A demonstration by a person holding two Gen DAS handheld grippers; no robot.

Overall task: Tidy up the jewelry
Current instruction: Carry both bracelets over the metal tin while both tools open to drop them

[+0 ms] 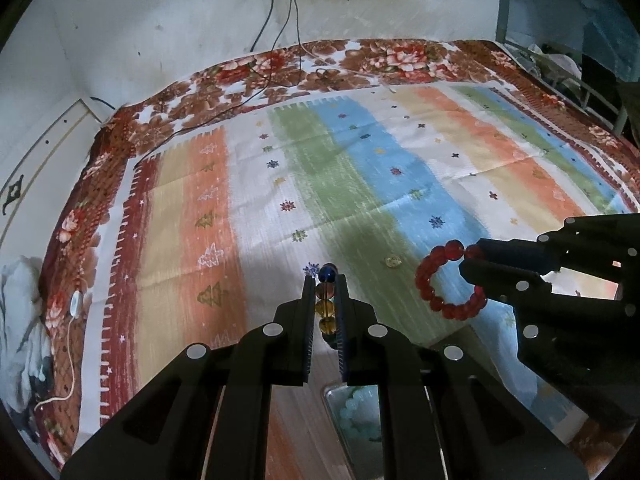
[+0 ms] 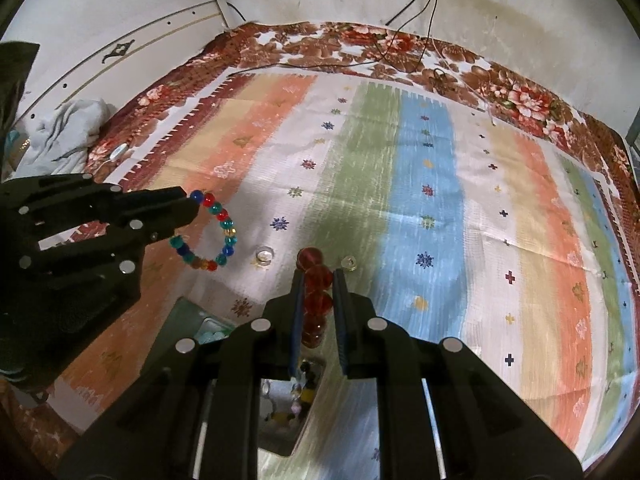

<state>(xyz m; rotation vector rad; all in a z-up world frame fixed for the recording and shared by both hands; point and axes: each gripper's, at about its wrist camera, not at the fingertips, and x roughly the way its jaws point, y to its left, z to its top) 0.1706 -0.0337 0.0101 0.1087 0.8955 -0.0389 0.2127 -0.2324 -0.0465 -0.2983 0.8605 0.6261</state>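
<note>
From my feed everything sits on a bed (image 2: 532,104) with a brown floral blanket, and a striped cloth (image 2: 432,208) in orange, green, blue and white is spread over most of it. Two small clear rings (image 2: 264,256) lie on the cloth near the middle. Black cables (image 1: 256,92) trail across the far edge, and a white cord with a switch (image 1: 75,304) lies on the left border.

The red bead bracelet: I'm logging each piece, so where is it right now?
The red bead bracelet hangs from the right gripper, pinched between its fingers above the striped cloth, right of the multicolored bead bracelet that the left gripper holds.
</note>
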